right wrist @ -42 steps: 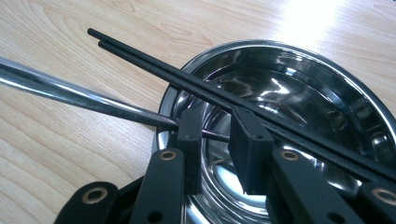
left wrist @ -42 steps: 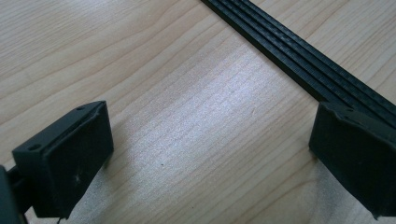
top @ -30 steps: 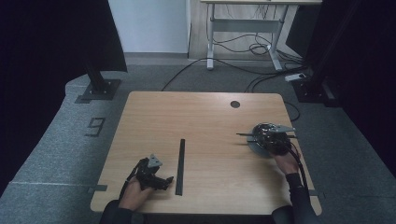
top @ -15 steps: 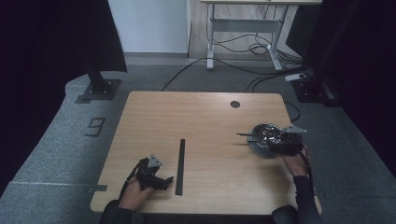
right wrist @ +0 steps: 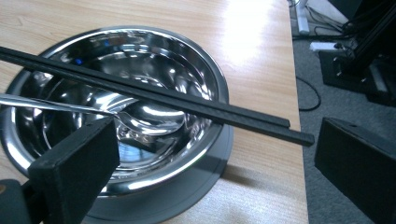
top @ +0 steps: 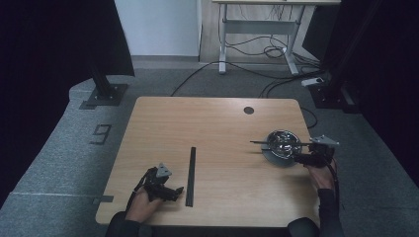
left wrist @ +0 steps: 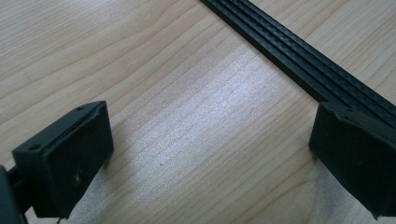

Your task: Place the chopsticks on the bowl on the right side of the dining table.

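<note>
A shiny steel bowl [top: 282, 140] [right wrist: 154, 60] stands on a grey saucer [right wrist: 187, 196] near the table's right edge. Black chopsticks [top: 259, 142] [right wrist: 187, 105] lie across its rim, and a metal spoon [right wrist: 46, 103] rests inside. My right gripper [top: 302, 157] [right wrist: 217, 154] is just right of the bowl. Its jaws have just been opening and now stand wide; the chopsticks' near end lies between them untouched. My left gripper [top: 173, 190] [left wrist: 210, 154] rests open on the wood at the front left, beside a long black strip [top: 190, 175] [left wrist: 299, 65].
The wooden table [top: 207, 123] has a round dark hole [top: 248, 110] at its back right. Grey carpet, cables and a desk frame [top: 257, 29] lie beyond. A black stand base [top: 104, 94] sits off the back left corner.
My right gripper has let go of the chopsticks, which now lie across the bowl, and has drawn back to the right. The left hand has stayed put.
</note>
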Demonstrator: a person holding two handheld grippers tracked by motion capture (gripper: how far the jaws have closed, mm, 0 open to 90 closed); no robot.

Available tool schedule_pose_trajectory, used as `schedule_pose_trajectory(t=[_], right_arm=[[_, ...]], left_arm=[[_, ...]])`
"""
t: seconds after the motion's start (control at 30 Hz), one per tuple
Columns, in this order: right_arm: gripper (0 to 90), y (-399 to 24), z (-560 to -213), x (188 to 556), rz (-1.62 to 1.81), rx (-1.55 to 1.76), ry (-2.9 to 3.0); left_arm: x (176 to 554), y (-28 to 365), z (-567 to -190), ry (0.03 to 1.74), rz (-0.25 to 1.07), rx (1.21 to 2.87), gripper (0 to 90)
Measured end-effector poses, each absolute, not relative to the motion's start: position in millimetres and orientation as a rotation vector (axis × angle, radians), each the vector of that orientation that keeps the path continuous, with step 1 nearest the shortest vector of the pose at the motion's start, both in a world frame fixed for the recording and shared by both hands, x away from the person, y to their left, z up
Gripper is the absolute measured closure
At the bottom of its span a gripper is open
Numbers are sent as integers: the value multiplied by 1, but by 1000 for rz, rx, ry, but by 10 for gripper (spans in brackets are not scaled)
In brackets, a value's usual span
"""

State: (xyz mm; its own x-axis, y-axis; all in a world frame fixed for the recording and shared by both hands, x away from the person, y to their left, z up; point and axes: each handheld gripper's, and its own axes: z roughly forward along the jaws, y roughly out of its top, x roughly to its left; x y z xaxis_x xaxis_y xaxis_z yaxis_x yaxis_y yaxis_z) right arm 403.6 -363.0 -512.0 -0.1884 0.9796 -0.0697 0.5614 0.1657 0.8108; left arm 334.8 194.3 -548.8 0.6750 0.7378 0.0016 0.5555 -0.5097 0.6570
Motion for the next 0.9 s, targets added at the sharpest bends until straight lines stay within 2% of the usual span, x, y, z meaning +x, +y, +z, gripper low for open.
schedule_pose_trajectory(t=[0.9], right_arm=[[0, -381, -532, 416, 953, 1524, 1793]], left_arm=[[335, 194, -549, 991, 373, 2252, 0]])
